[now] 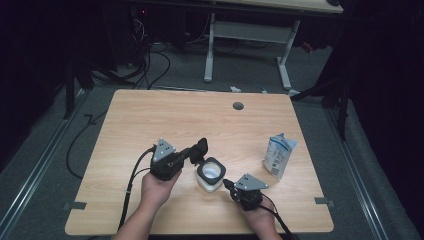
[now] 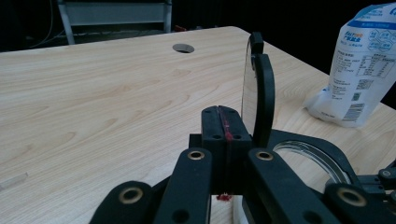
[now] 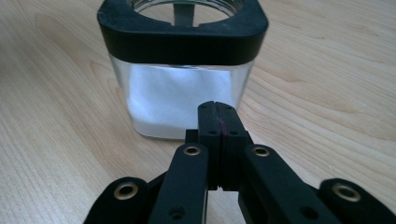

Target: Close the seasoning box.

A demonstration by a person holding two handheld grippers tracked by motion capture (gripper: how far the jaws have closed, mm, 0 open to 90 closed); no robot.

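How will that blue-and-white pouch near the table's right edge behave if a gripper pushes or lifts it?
The pouch is probably floppy: its walls look creased and soft, so jaws would likely dent it. It stands on a narrow base with its top leaning, so a push up high may tip it rather than slide it. The film looks glossy, perhaps slippery. Its weight cannot be judged.

Around the jar (image 1: pixel 210 174) the table (image 1: pixel 150 120) lies bare to its far and left sides. The left gripper (image 1: pixel 201 148) crowds its far-left rim, the right gripper (image 1: pixel 227 183) its near-right corner, perhaps touching. The pouch (image 1: pixel 279 155) stands well to its right.
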